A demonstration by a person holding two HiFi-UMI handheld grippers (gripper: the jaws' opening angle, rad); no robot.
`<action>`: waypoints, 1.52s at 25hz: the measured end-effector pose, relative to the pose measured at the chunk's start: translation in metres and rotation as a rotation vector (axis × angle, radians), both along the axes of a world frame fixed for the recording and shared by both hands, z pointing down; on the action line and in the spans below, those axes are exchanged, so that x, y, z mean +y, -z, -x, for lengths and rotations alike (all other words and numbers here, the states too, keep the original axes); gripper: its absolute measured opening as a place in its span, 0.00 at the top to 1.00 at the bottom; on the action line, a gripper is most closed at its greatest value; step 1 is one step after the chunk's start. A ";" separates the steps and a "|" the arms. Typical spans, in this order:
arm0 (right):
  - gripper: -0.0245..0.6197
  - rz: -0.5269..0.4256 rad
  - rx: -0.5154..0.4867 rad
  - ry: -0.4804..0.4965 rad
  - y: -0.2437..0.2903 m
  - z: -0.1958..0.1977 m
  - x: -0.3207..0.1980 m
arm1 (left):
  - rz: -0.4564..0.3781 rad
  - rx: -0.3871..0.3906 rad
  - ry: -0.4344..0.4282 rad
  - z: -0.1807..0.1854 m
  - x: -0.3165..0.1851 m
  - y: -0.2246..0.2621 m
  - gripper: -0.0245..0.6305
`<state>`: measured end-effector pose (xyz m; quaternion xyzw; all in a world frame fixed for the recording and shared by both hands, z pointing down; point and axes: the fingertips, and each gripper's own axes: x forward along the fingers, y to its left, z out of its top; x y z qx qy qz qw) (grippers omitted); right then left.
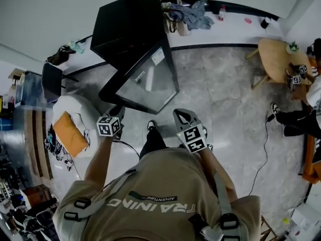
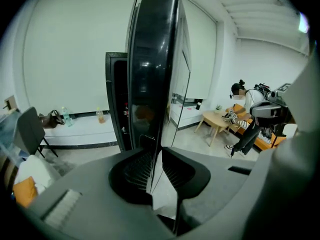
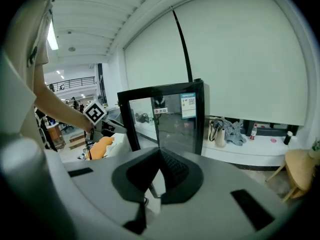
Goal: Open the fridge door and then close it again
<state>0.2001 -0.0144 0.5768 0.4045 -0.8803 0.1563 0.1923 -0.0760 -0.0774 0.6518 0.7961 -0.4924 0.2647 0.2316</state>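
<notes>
Down by the person's tan shirt (image 1: 165, 195), both grippers are reaching forward toward the fridge. The left gripper (image 2: 157, 159) is clamping its jaws onto the free edge of the fridge door (image 2: 156, 69), with the thin edge running straight down between the two ribbed pads. The right gripper (image 3: 160, 156) is hovering near the door without touching it, its jaws pressing together at the tips with nothing between them.

The door is standing swung well out from the black fridge cabinet (image 1: 128, 24). It is a tall panel of clear glass in a black frame, carrying a small printed label (image 3: 188, 105) near its top. It is standing upright with its long axis running vertically. Its free edge is pointing back toward the person, and its hinged side is meeting the cabinet.

Farther out on the grey tiled floor (image 1: 220, 99), an orange cushion (image 1: 70, 132) is lying on a white seat at the left. A round wooden surface (image 1: 276, 59) is standing at the right. Along the far wall, a heap of clothing (image 1: 190, 14) is resting on a white ledge (image 1: 230, 29).
</notes>
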 end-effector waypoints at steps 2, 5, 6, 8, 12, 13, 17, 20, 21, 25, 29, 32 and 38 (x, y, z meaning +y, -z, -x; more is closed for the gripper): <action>0.96 0.005 -0.010 0.044 0.002 0.001 0.008 | -0.014 -0.004 0.035 -0.006 0.008 0.002 0.89; 0.96 0.006 -0.013 0.073 0.003 0.000 0.018 | -0.023 0.005 0.074 -0.019 0.021 0.003 0.89; 0.96 0.010 -0.016 0.071 0.003 -0.001 0.021 | -0.023 0.008 0.080 -0.024 0.026 0.003 0.89; 0.96 0.023 -0.022 0.059 0.000 -0.004 0.024 | -0.024 0.020 0.085 -0.036 0.036 0.002 0.89; 0.96 0.049 -0.023 0.050 -0.006 0.002 0.032 | -0.033 0.040 0.106 -0.053 0.052 0.002 0.89; 0.96 0.054 -0.021 0.049 -0.006 0.005 0.035 | -0.034 0.039 0.115 -0.057 0.056 0.002 0.89; 0.96 0.061 0.006 0.036 -0.005 0.007 0.044 | -0.020 0.052 0.109 -0.077 0.069 0.003 0.90; 0.96 0.063 0.008 0.020 -0.006 0.008 0.048 | -0.008 0.052 0.102 -0.088 0.077 0.004 0.90; 0.96 0.065 0.009 0.015 -0.006 0.008 0.049 | -0.005 0.054 0.100 -0.092 0.078 0.005 0.90; 0.96 0.073 0.016 0.018 -0.008 0.008 0.062 | 0.021 0.093 0.105 -0.111 0.089 0.003 0.90; 0.96 0.074 0.029 0.017 -0.007 0.002 0.073 | 0.032 0.119 0.094 -0.127 0.099 0.003 0.90; 0.96 0.066 0.036 0.009 -0.004 -0.010 0.077 | 0.034 0.134 0.090 -0.144 0.105 0.004 0.91; 0.96 0.073 0.037 -0.004 -0.007 -0.032 0.088 | 0.074 0.188 0.044 -0.182 0.121 0.004 0.92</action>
